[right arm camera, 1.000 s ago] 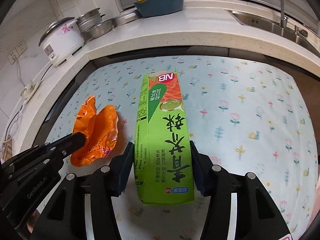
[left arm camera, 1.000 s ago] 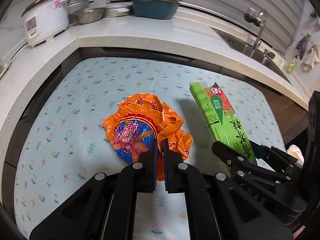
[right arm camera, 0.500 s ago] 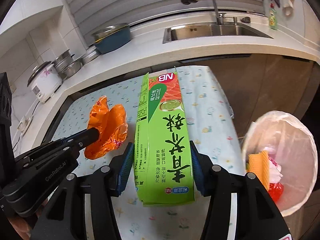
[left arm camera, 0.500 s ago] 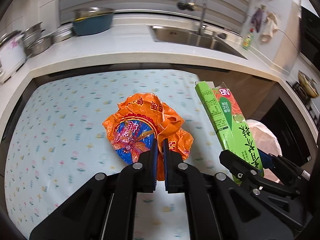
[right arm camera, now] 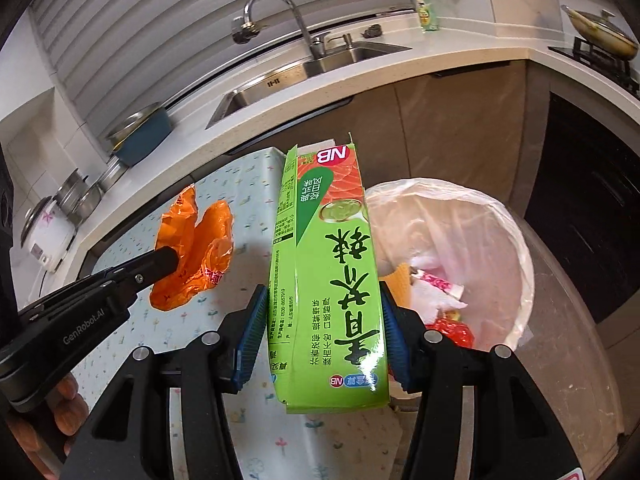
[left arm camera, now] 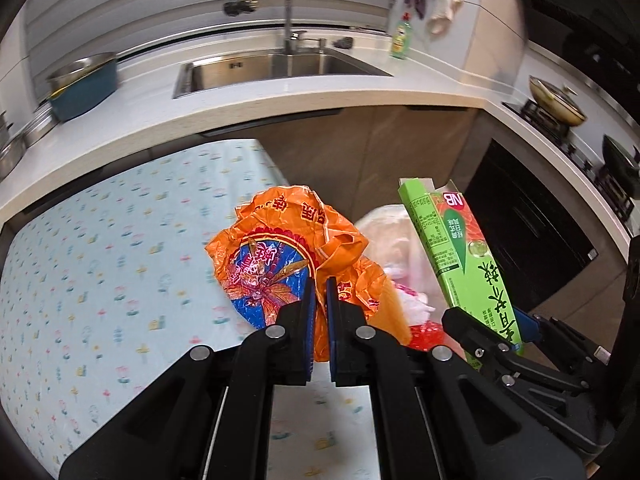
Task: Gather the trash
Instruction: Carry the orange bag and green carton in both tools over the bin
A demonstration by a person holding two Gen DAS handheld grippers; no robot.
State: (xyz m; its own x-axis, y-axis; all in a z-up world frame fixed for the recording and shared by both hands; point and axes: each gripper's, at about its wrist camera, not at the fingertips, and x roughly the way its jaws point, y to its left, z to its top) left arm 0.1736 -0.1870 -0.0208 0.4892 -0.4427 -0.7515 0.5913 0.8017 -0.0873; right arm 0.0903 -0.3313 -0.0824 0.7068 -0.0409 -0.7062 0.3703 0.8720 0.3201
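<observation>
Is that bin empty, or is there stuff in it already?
Not empty. The lined bin already holds white wrappers, something red and an orange piece at the bottom.

We see a crumpled orange wrapper (left arm camera: 288, 256) printed with a blue and red round emblem, and a bright green carton (right arm camera: 330, 276) with dark green characters, a red-orange salmon picture and a red "NB" mark. The tablecloth (left arm camera: 100, 264) is pale blue, sprinkled with small pink, yellow and blue flowers. The bin liner (right arm camera: 492, 232) is translucent white. Both grippers are black with blue ribbed pads (right arm camera: 252, 332). The countertop (left arm camera: 280, 98) is speckled off-white, the pot (left arm camera: 84, 84) dark teal.
</observation>
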